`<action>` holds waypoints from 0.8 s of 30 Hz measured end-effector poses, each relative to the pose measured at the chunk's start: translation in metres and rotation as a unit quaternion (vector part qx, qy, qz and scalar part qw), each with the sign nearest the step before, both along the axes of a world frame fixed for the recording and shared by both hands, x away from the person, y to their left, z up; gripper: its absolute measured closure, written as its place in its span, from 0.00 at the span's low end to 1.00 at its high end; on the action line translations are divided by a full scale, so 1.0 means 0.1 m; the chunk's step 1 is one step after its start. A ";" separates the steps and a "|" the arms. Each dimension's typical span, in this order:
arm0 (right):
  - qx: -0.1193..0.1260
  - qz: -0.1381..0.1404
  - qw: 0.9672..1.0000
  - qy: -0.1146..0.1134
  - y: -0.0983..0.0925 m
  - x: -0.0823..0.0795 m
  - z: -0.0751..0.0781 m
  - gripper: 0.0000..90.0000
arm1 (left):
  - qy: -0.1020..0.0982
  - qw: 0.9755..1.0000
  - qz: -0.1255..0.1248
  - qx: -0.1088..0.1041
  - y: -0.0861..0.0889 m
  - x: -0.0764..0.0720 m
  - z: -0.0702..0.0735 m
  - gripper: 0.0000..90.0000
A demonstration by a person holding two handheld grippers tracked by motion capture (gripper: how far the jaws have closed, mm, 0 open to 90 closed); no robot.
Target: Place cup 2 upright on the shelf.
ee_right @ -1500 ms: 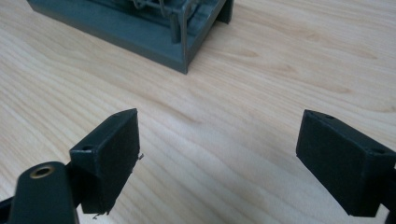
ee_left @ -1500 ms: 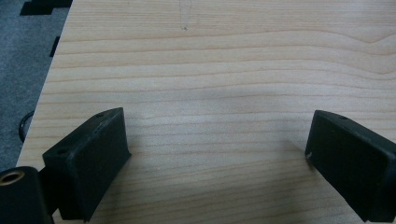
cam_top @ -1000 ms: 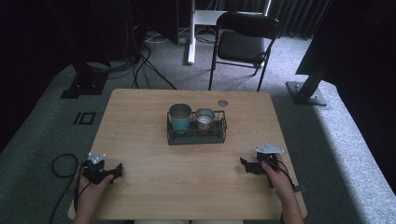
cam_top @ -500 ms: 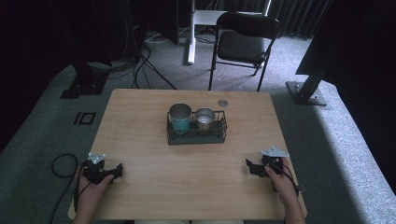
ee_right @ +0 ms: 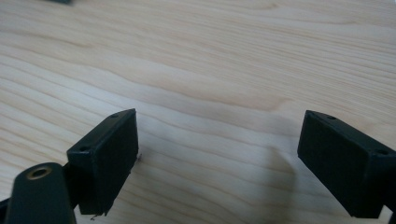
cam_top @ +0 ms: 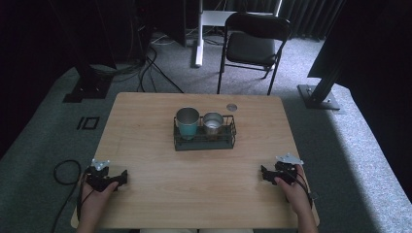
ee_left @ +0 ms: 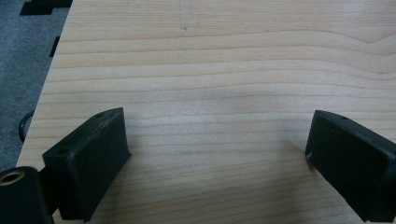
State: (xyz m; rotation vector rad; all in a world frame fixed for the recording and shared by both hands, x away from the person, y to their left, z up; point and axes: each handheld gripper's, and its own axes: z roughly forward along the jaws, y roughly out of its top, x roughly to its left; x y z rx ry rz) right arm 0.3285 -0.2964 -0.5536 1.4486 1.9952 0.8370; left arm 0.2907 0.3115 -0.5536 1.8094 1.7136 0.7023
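Note:
A black wire basket [cam_top: 204, 140] stands in the middle of the wooden table [cam_top: 150, 121], holding a teal metal cup [cam_top: 187, 122] at its left and a shorter silver cup [cam_top: 213, 123] beside it. My left gripper [cam_top: 124, 177] rests near the front left corner, held by a hand, open with bare wood between its jaws [ee_left: 217, 154]. At the front right my right gripper [cam_top: 263, 173] lies low on the table, also open over bare wood [ee_right: 218, 154]. Both are far from the basket.
A small round grey disc [cam_top: 231, 107] lies on the table behind the basket. A black folding chair [cam_top: 252, 46] stands beyond the far edge. Cables and stand bases lie on the grey carpet. A cable loop [cam_top: 65, 172] sits left of the table.
My right gripper has moved toward the front edge of the table and settled lower. The left gripper has barely shifted.

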 end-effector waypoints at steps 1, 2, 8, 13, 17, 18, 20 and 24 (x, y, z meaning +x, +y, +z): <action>-0.004 -0.003 1.000 0.002 -0.01 0.00 0.00 0.14 | -0.001 1.000 0.000 -0.001 0.00 0.00 0.00 0.07; -0.002 -0.007 1.000 0.005 -0.02 0.00 -0.01 0.14 | 0.000 1.000 0.000 0.000 0.00 0.00 0.00 0.07; 0.016 -0.037 0.999 0.020 -0.07 -0.03 -0.01 0.14 | 0.000 1.000 0.000 0.000 0.00 0.00 0.00 0.07; 0.024 -0.049 0.998 0.025 -0.12 -0.05 -0.01 0.14 | 0.000 1.000 0.000 0.000 0.00 0.00 0.00 0.07; 0.030 -0.052 0.998 0.021 -0.13 -0.08 -0.02 0.14 | -0.001 1.000 0.001 -0.001 0.00 0.00 0.00 0.07; 0.031 -0.053 0.998 0.021 -0.12 -0.08 -0.02 0.14 | 0.000 1.000 0.000 0.000 0.00 0.00 0.00 0.07; 0.030 -0.051 0.998 0.022 -0.13 -0.09 -0.02 0.14 | 0.000 1.000 0.000 0.000 0.00 0.00 0.00 0.07; 0.030 -0.050 0.998 0.022 -0.13 -0.11 -0.02 0.14 | 0.000 1.000 0.000 0.000 0.00 0.00 0.00 0.07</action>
